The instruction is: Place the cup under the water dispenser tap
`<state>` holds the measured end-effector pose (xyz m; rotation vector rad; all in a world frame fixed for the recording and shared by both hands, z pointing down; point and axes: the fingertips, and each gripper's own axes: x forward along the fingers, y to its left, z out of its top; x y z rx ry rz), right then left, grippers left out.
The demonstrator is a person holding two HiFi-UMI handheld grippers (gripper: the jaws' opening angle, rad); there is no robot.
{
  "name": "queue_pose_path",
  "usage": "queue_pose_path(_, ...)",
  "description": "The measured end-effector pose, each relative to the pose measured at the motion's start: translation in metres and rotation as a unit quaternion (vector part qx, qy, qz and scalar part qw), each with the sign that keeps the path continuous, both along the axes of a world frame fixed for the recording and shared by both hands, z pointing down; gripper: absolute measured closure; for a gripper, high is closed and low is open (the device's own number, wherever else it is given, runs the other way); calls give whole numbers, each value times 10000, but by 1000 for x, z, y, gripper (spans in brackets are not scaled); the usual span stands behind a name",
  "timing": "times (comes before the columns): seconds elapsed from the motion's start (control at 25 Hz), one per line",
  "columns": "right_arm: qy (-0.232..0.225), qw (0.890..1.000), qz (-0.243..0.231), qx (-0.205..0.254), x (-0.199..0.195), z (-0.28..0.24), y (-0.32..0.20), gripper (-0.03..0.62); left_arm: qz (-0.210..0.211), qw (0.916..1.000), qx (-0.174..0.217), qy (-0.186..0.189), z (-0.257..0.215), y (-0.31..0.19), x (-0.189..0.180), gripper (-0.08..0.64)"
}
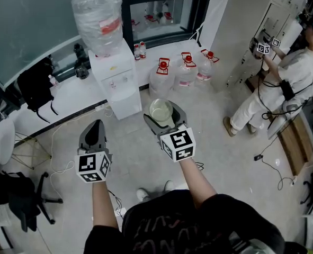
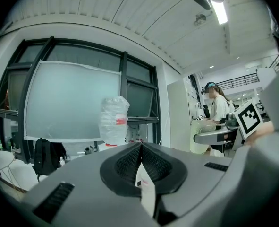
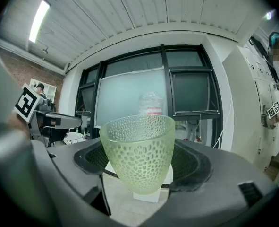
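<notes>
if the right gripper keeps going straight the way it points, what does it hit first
Probably the water dispenser: its bottle sits dead ahead of the right gripper, behind the held cup. Nothing shows between, though depth is unclear.

We take this for a shared lab or office workroom, not a home. A white water dispenser (image 1: 116, 83) with a wrapped bottle (image 1: 99, 20) on top stands on the bare grey floor (image 1: 220, 157), with spare water jugs (image 1: 185, 70) lined up beside it. Loose cables (image 1: 273, 163) trail across the floor, and a black office chair (image 1: 18, 194) sits at one side. Tall dark-framed windows (image 3: 130, 98) with frosted panes, a white panelled ceiling (image 3: 144, 13) and a strip light (image 3: 39, 20) suit that reading. A second person (image 1: 283, 83) works at white cabinets (image 1: 283, 15).
</notes>
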<state>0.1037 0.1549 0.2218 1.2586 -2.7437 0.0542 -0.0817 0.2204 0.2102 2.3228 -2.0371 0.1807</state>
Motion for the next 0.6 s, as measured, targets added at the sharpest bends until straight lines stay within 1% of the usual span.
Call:
queue_pose_path(0.28, 49, 9998, 172, 6, -5, 1, 9, 199, 177, 9998, 47, 23, 1, 5, -6, 549)
queue_pose_path(0.6, 84, 9995, 300, 79, -31, -2, 30, 199, 351, 9993, 90, 35, 2, 24, -32, 549)
